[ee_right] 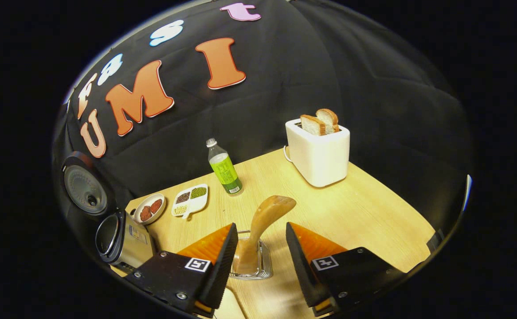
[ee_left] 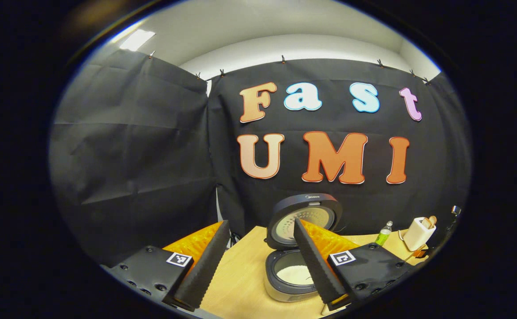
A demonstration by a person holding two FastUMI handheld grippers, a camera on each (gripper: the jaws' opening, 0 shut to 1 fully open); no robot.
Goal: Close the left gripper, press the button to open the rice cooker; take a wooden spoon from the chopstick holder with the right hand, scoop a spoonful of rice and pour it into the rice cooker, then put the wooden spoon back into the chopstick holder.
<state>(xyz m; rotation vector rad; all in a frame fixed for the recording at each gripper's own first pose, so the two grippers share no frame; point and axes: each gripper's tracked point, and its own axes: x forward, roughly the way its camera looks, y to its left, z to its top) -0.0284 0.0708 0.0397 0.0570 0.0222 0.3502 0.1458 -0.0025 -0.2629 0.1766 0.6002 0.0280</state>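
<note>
The rice cooker (ee_left: pixel 280 288) stands on the wooden table with its lid (ee_left: pixel 305 217) swung up; something pale shows inside the pot. My left gripper (ee_left: pixel 260 221) hangs open above and in front of it, holding nothing. In the right gripper view the cooker (ee_right: pixel 123 241) lies at the far left, lid (ee_right: pixel 83 188) raised. A wooden spoon (ee_right: pixel 269 210) stands bowl-up in a clear chopstick holder (ee_right: pixel 263 266). My right gripper (ee_right: pixel 260 226) is open around the spoon's handle, one finger on each side, with the handle nearer the left one.
A white toaster (ee_right: pixel 318 157) with two bread slices stands at the back of the table (ee_right: pixel 374 208), a green bottle (ee_right: pixel 224 170) to its left. A divided dish of grains (ee_right: pixel 190 198) and a round dish with brown pieces (ee_right: pixel 150 208) lie near the cooker.
</note>
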